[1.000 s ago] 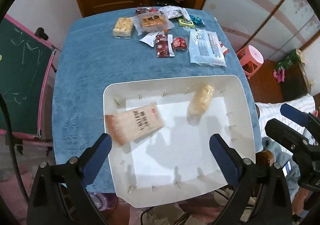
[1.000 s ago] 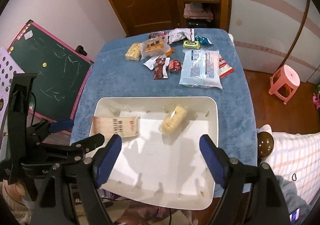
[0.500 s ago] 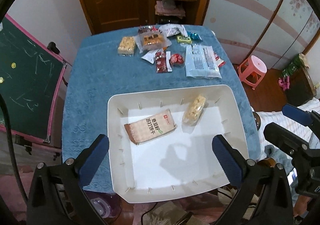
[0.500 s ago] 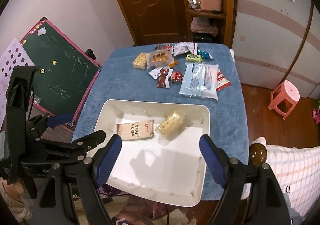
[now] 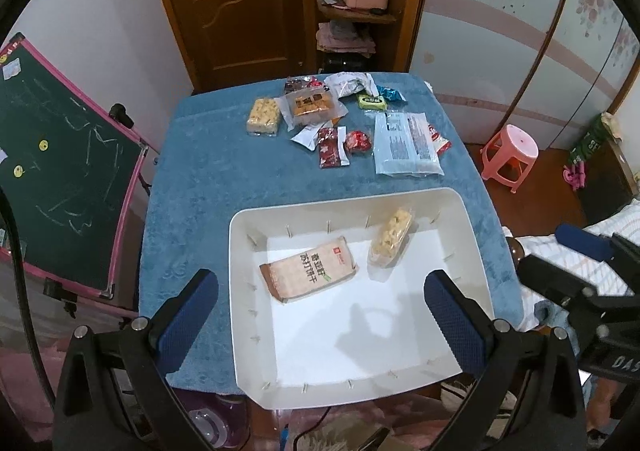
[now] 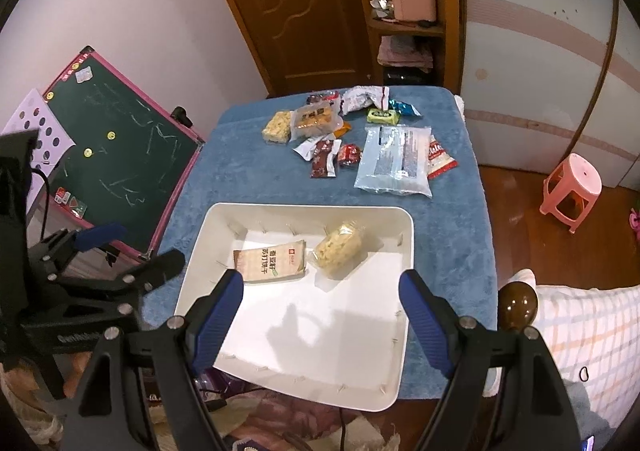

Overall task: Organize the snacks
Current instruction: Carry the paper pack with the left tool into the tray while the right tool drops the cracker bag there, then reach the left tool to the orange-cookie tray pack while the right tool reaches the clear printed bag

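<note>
A white tray (image 5: 256,335) (image 6: 208,227) sits at the near end of a blue-clothed table (image 5: 200,155) (image 6: 224,171). Inside it lie a tan biscuit pack (image 5: 308,274) (image 6: 272,261) and a clear pack of yellow puffed snack (image 5: 391,238) (image 6: 337,247). Several snack packs lie at the far end: a large clear blue bag (image 5: 406,143) (image 6: 394,161), a dark red pack (image 5: 330,147) (image 6: 323,159), a yellow block (image 5: 263,117) (image 6: 277,127). My left gripper (image 5: 320,327) is open, high above the tray. My right gripper (image 6: 320,321) is open too, holding nothing.
A green chalkboard with a pink frame (image 5: 60,155) (image 6: 116,147) stands left of the table. A pink stool (image 5: 510,155) (image 6: 570,189) is on the floor to the right. A wooden door and shelf (image 5: 352,3) are behind. A checked cloth (image 6: 580,335) lies at right.
Both grippers have risen and pulled back from the tray. The tan biscuit pack now lies flat in the tray, shifted in from its left wall toward the yellow pack.
</note>
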Available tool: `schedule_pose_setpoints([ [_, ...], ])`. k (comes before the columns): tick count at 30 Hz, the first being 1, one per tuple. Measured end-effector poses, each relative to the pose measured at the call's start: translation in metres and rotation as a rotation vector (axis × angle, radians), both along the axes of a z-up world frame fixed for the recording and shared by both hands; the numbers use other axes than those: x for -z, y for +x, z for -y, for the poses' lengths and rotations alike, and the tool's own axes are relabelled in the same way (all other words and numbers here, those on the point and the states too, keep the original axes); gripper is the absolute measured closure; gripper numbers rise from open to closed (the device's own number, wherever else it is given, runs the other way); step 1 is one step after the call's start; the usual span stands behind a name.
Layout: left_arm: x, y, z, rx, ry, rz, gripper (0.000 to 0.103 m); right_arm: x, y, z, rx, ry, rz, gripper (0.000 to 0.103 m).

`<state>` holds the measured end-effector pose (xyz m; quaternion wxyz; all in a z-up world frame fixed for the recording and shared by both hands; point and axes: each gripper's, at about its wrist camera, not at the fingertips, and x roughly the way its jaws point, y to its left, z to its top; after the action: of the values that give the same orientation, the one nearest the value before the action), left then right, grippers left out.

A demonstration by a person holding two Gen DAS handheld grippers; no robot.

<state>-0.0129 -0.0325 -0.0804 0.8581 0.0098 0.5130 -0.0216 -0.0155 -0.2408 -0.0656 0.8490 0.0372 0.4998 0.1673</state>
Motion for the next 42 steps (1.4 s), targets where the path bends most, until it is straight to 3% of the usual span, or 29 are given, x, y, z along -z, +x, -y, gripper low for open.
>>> schedule_pose_setpoints([
  [11,-0.015,0.059,-0.012,0.017,-0.041,0.029,0.001,0.003,0.043,0.011,0.073,-0.010,-0.031,0.022],
  [20,-0.014,0.157,-0.012,0.073,0.015,0.048,0.001,0.003,0.156,0.027,0.139,-0.081,-0.029,0.022],
  [25,0.020,0.233,-0.011,0.133,0.075,0.046,0.001,0.026,0.230,0.035,0.175,-0.083,-0.069,0.022],
  [30,0.075,0.301,-0.015,0.141,0.001,-0.089,0.001,0.080,0.290,0.035,0.181,-0.132,-0.129,0.022],
  [37,0.147,0.356,-0.007,0.109,-0.016,-0.203,0.001,0.160,0.327,0.036,0.180,-0.174,-0.259,0.022],
  [42,0.176,0.380,-0.004,0.068,-0.043,-0.239,0.001,0.194,0.331,0.033,0.150,-0.159,-0.318,0.022],
])
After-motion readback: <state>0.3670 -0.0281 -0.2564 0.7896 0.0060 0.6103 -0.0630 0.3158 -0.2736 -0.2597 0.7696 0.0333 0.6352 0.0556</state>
